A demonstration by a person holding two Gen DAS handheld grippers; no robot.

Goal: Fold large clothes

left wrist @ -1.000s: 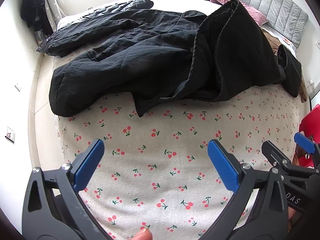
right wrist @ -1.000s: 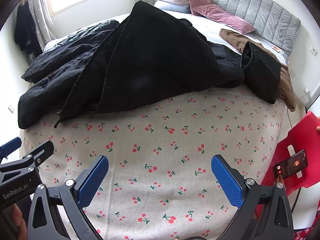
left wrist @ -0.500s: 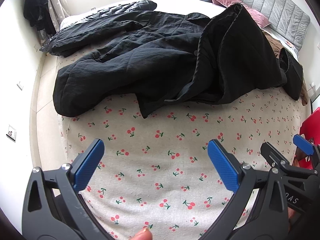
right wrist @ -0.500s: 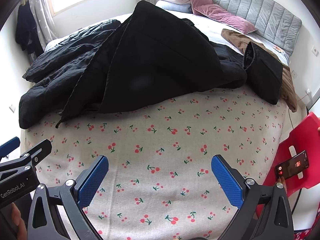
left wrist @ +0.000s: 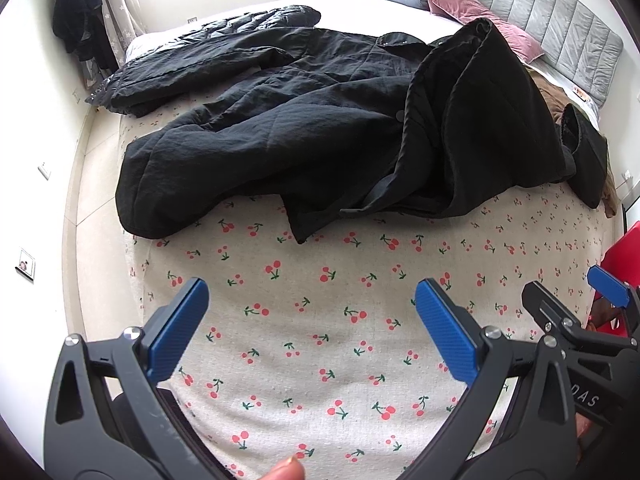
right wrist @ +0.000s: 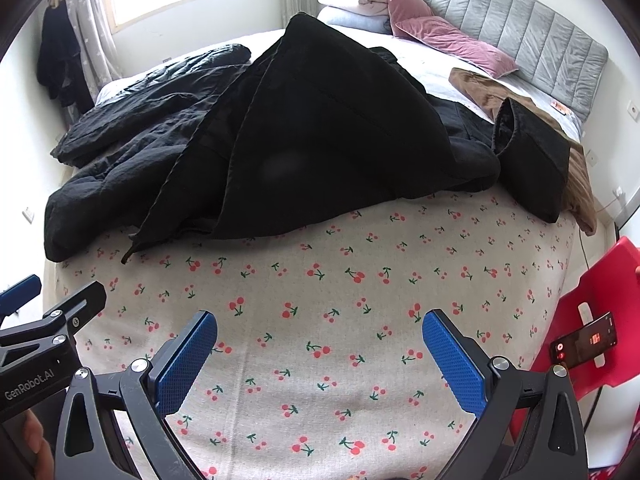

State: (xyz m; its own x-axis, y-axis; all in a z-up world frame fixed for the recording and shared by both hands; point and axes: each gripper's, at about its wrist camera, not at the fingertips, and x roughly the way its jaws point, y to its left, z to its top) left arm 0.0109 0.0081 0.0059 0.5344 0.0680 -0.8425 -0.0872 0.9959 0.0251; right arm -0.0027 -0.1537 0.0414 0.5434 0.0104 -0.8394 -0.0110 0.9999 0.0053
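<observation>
Two coats (left wrist: pixel 300 132), two pink pillows (right wrist: pixel 452 40)

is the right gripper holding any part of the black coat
No, the right gripper is open over bare cherry-print sheet, with the black coat lying further up the bed, apart from its fingers.

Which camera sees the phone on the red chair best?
The right wrist view. There the phone lies in plain sight on the red chair, its screen lit. The left wrist view shows only a sliver of the chair at its right edge, with no phone visible.
</observation>
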